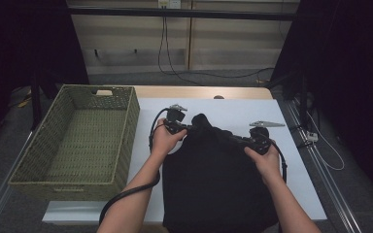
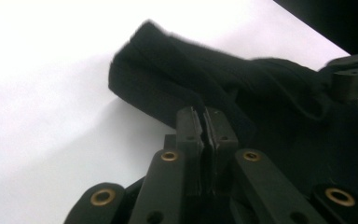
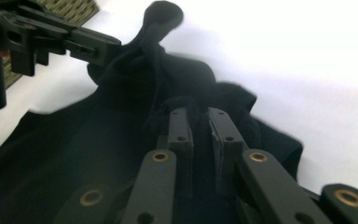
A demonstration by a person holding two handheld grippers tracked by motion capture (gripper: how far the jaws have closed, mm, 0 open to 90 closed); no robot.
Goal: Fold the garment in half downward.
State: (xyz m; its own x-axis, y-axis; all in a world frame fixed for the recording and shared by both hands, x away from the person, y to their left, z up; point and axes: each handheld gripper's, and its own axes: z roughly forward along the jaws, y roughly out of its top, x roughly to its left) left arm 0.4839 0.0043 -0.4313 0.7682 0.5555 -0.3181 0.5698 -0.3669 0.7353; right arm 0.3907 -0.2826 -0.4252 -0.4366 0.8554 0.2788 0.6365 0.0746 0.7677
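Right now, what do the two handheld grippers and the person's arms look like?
Both the left gripper and the right gripper are matte black, with flat linkage arms pinned by brass-coloured rivets and slim rectangular pads. A thick black cable trails from the left one. The forearms are bare, no sleeves showing.

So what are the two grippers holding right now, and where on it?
Both hold the black garment by its far edge: the left gripper is shut on its left part, the right gripper on its right part, fabric pinched between the fingers.

Empty woven basket (image 1: 82, 141) on the left of the white table (image 1: 233, 109), cables (image 1: 175, 68) behind.
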